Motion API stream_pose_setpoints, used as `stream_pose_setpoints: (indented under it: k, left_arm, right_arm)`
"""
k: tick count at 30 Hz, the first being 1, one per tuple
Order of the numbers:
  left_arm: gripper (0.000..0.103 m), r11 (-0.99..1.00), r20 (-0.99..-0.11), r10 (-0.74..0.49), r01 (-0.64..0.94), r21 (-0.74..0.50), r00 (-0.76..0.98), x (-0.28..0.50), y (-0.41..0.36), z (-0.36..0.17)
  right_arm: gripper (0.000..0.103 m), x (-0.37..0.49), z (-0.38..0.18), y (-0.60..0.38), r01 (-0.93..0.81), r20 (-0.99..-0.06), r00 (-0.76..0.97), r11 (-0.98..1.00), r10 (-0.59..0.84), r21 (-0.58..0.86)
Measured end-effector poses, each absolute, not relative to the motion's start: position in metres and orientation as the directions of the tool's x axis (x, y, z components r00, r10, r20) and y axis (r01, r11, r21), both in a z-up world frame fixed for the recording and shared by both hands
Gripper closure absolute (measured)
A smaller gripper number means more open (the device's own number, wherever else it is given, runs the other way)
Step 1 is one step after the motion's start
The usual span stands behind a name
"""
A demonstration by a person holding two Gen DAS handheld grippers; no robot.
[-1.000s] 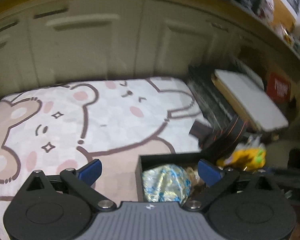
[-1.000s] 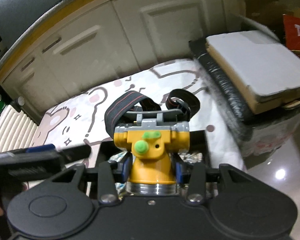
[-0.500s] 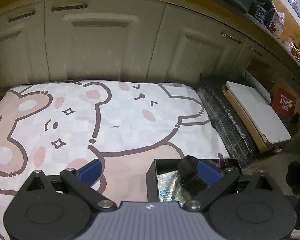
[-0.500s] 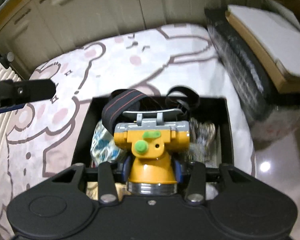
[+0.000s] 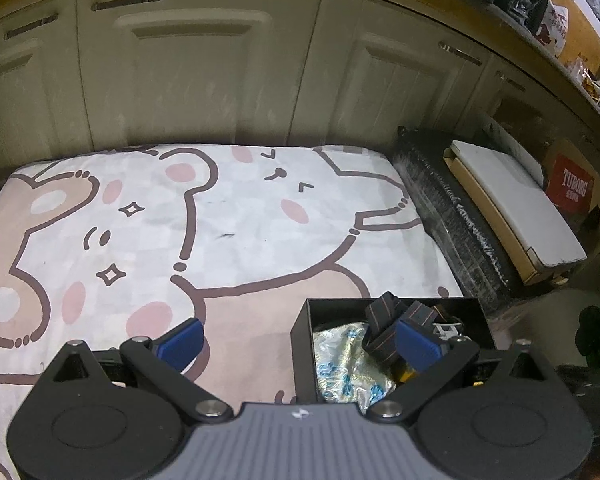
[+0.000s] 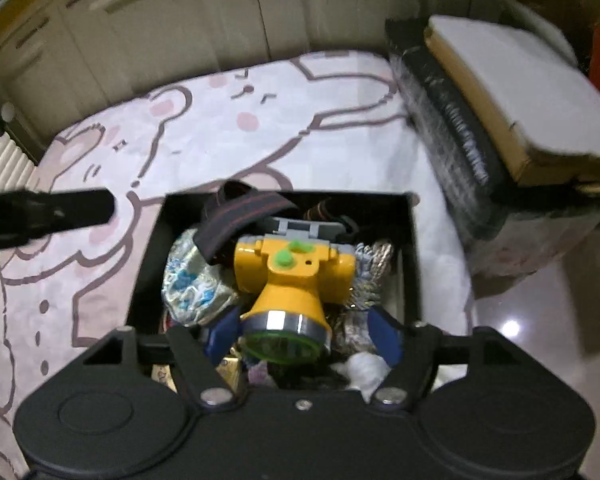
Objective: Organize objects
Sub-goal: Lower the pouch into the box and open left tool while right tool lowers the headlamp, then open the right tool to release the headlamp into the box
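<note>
Right wrist view alone shows the yellow headlamp [image 6: 290, 276] released (jaws just opening) between the right hand-held gripper [image 6: 302, 334] in the box [image 6: 414, 256].

A bear-print mat [image 5: 228, 216] lies before cream cabinets [image 5: 204, 64], beside a red carton [image 5: 574, 190].

1. Yellow glossy plastic headlamp [image 6: 296, 280]: chrome metal bezel, striped woven elastic strap [image 6: 240, 216].
2. Black matt box [image 6: 416, 256].
3. Crinkled shiny foil wrapper [image 5: 344, 356].
4. Soft matt cartoon-print cloth mat [image 5: 220, 216].
5. Glossy floor tile [image 6: 540, 320].
</note>
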State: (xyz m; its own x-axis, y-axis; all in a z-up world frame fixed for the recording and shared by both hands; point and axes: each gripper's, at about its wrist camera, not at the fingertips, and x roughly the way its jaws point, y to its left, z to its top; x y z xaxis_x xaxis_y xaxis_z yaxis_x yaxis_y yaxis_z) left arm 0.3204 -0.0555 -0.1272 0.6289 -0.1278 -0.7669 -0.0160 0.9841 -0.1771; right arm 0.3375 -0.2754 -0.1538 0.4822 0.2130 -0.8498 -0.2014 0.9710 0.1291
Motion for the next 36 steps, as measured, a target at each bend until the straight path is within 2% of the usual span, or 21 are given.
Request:
stream_pose_setpoints:
  k: [2, 3, 4, 8, 16, 24, 29, 32, 34, 36]
  left_arm:
    - [0.002, 0.984, -0.767, -0.129, -0.013, -0.177, 0.628, 0.32, -0.056, -0.127]
    - [0.002, 0.984, -0.767, -0.13, -0.012, -0.177, 0.629, 0.32, -0.056, -0.127]
    - [0.002, 0.984, -0.766, -0.13, -0.011, -0.177, 0.629, 0.32, -0.057, -0.126]
    - [0.002, 0.984, -0.765, -0.133, -0.005, -0.176, 0.631, 0.32, -0.06, -0.125]
    - [0.002, 0.988, -0.776, -0.128, 0.01, -0.155, 0.618, 0.32, -0.065, -0.128]
    - [0.002, 0.99, -0.78, -0.12, 0.01, -0.144, 0.614, 0.317, -0.066, -0.126]
    - [0.002, 0.991, -0.778, -0.106, 0.003, -0.132, 0.619, 0.31, -0.071, -0.116]
    - [0.002, 0.992, -0.77, -0.099, -0.002, -0.129, 0.631, 0.301, -0.075, -0.106]
    - [0.002, 0.993, -0.765, -0.083, -0.01, -0.115, 0.639, 0.294, -0.079, -0.097]
    - [0.002, 0.995, -0.757, -0.06, -0.019, -0.095, 0.65, 0.285, -0.083, -0.086]
  right_arm:
    - [0.053, 0.336, -0.142, -0.282, -0.181, -0.83, 0.511, 0.972, 0.222, 0.148]
    - [0.066, 0.335, -0.137, -0.286, -0.172, -0.819, 0.524, 0.971, 0.233, 0.166]
    - [0.073, 0.336, -0.133, -0.288, -0.169, -0.809, 0.533, 0.968, 0.247, 0.184]
    - [0.081, 0.342, -0.142, -0.281, -0.197, -0.827, 0.489, 0.958, 0.279, 0.207]
    - [0.074, 0.354, -0.164, -0.271, -0.228, -0.839, 0.475, 0.958, 0.266, 0.174]
    - [0.073, 0.349, -0.159, -0.276, -0.205, -0.838, 0.475, 0.96, 0.269, 0.192]
    - [0.062, 0.336, -0.135, -0.285, -0.18, -0.803, 0.533, 0.963, 0.265, 0.198]
    - [0.049, 0.324, -0.118, -0.29, -0.168, -0.783, 0.57, 0.968, 0.248, 0.185]
    - [0.038, 0.316, -0.107, -0.294, -0.166, -0.771, 0.591, 0.971, 0.238, 0.172]
    - [0.033, 0.308, -0.096, -0.297, -0.162, -0.758, 0.611, 0.973, 0.229, 0.164]
